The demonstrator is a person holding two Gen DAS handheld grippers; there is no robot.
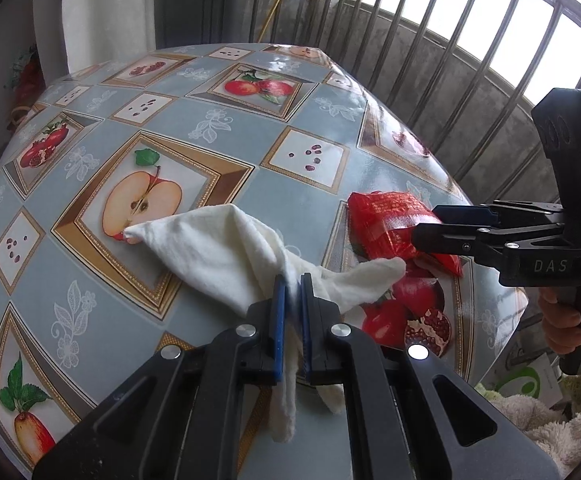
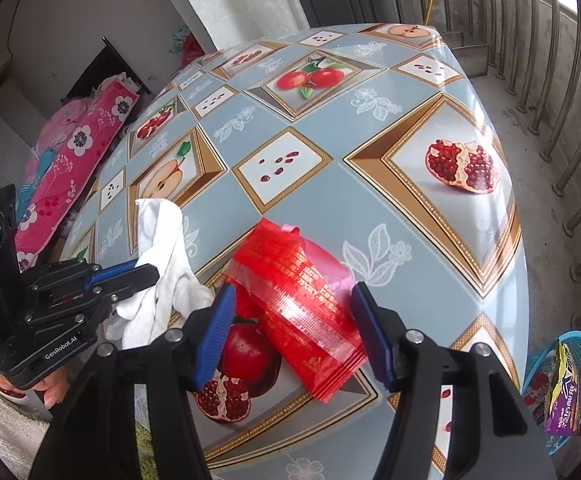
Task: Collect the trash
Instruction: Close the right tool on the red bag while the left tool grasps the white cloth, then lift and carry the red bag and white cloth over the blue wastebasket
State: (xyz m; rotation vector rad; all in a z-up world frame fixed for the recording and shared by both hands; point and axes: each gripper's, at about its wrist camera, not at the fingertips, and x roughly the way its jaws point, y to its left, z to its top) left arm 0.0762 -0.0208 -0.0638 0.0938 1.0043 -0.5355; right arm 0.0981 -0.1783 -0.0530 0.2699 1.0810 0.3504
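Note:
A crumpled white cloth point(image 1: 226, 248) lies on the table with the fruit-print cover point(image 1: 170, 80). My left gripper point(image 1: 292, 280) is shut on the cloth's near part; in the right wrist view the cloth point(image 2: 162, 248) hangs from the left gripper point(image 2: 146, 274). A red plastic wrapper point(image 2: 306, 300) lies flat near the table's front edge. My right gripper point(image 2: 292, 304) is open, one finger on each side of the wrapper, just above it. In the left wrist view the right gripper point(image 1: 424, 224) sits over the wrapper point(image 1: 386, 220).
A blue plastic basket point(image 2: 578, 344) stands on the floor right of the table, with a purple and yellow snack wrapper point(image 2: 564, 392) in it. A metal railing point(image 1: 470, 40) runs behind the table. A pink floral blanket point(image 2: 78, 152) lies to the left.

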